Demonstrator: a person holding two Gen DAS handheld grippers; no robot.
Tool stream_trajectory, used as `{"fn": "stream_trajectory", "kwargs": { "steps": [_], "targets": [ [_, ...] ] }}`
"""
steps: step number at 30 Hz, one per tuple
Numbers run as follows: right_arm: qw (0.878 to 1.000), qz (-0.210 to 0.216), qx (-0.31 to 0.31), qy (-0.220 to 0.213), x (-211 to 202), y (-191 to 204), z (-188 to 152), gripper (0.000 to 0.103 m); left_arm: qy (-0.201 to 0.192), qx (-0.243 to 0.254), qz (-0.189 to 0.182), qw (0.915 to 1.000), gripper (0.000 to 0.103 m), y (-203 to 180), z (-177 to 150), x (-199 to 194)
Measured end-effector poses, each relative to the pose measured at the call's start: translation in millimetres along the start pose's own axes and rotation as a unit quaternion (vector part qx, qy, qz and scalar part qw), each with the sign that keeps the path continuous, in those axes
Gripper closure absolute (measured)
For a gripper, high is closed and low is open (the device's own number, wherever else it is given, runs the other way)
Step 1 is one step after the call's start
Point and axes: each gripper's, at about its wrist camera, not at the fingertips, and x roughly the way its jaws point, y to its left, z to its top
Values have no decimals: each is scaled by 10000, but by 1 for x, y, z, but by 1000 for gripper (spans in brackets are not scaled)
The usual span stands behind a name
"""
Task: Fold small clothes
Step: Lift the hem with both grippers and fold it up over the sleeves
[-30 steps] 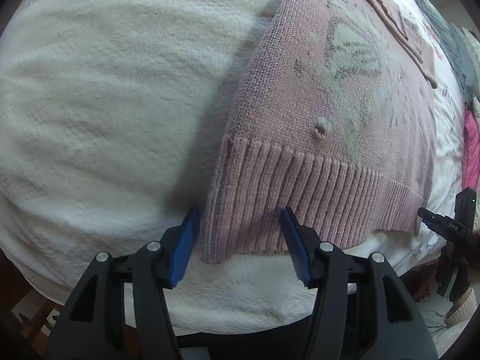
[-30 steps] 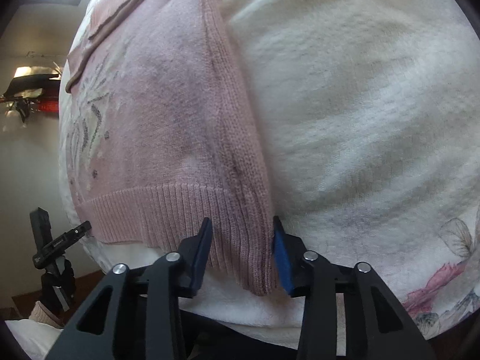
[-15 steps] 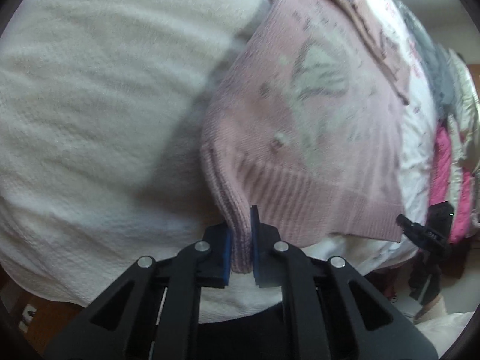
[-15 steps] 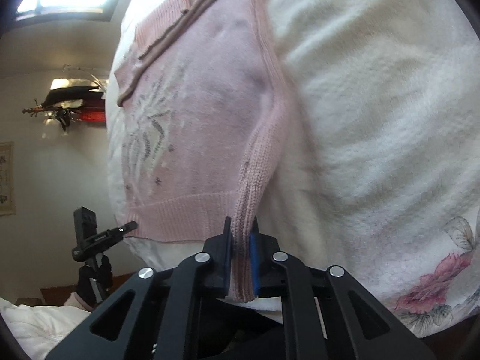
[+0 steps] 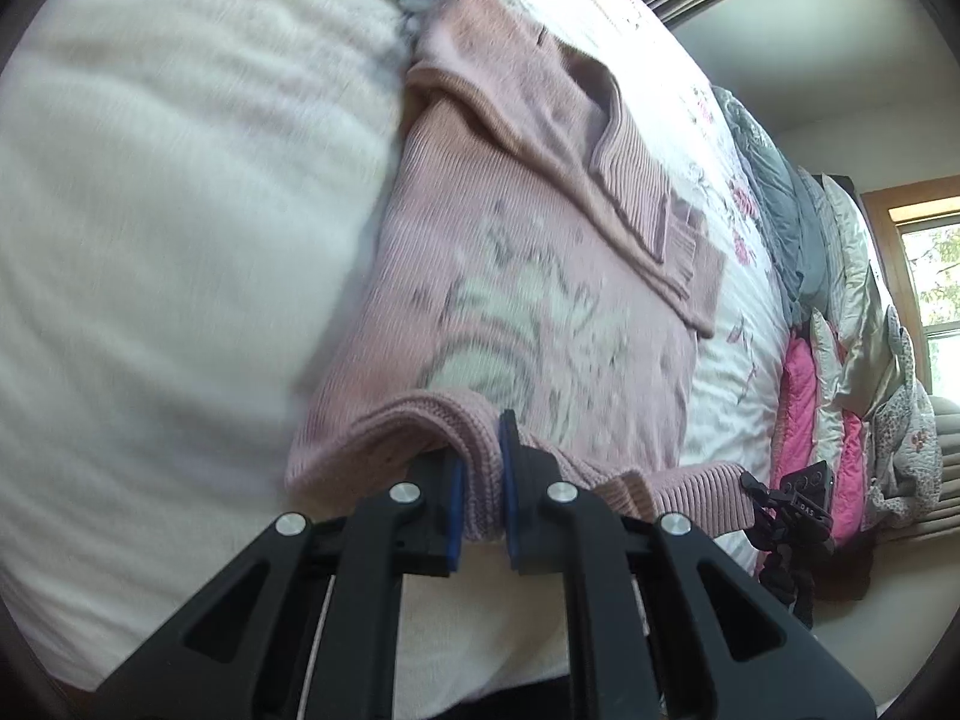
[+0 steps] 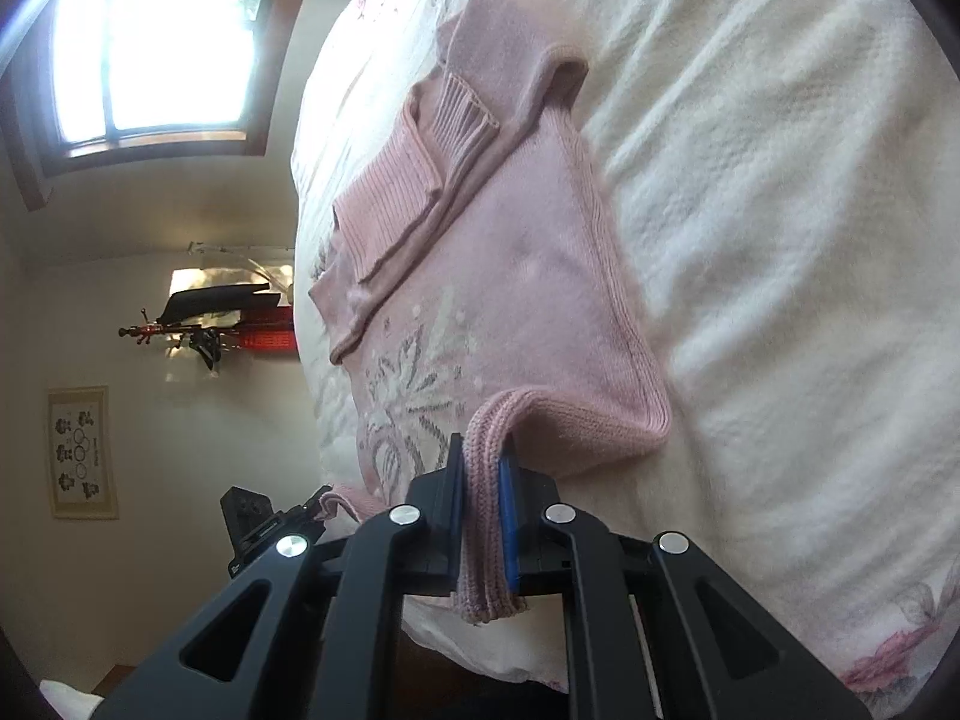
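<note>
Clamping the soft pink knitted sweater point(image 5: 528, 276) by its ribbed hem point(image 6: 486, 516) corners — limp, light — we keep both grippers' point(image 5: 480, 501) jaws pinched shut.

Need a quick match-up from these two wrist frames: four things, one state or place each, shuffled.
1. left gripper
2. sleeves
3. sweater
4. window

a. folded across the chest
b. lying on the white bedspread
c. shut on the hem
d. bright, on the far wall

Pairs: 1-c, 2-a, 3-b, 4-d
</note>
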Motion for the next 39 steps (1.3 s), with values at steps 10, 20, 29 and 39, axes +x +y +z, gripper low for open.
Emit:
{"fn": "stream_trajectory", "kwargs": {
  "steps": [10, 20, 29, 39],
  "targets": [
    [9985, -145, 529, -58, 24, -22, 65, 92, -249, -314, 256, 9989, 94, 7, 77, 24],
    [9968, -384, 682, -168, 25, -34, 88, 69, -55, -541, 225, 9983, 91, 14, 103, 43],
    [9965, -791, 102, -249, -4, -23, 87, 68, -249, -693, -204, 9971, 76, 23, 100, 12],
    [9942, -983, -416, -123, 13, 6, 73, 63, -286, 466, 750, 9957, 62, -2, 113, 5]
  ]
}}
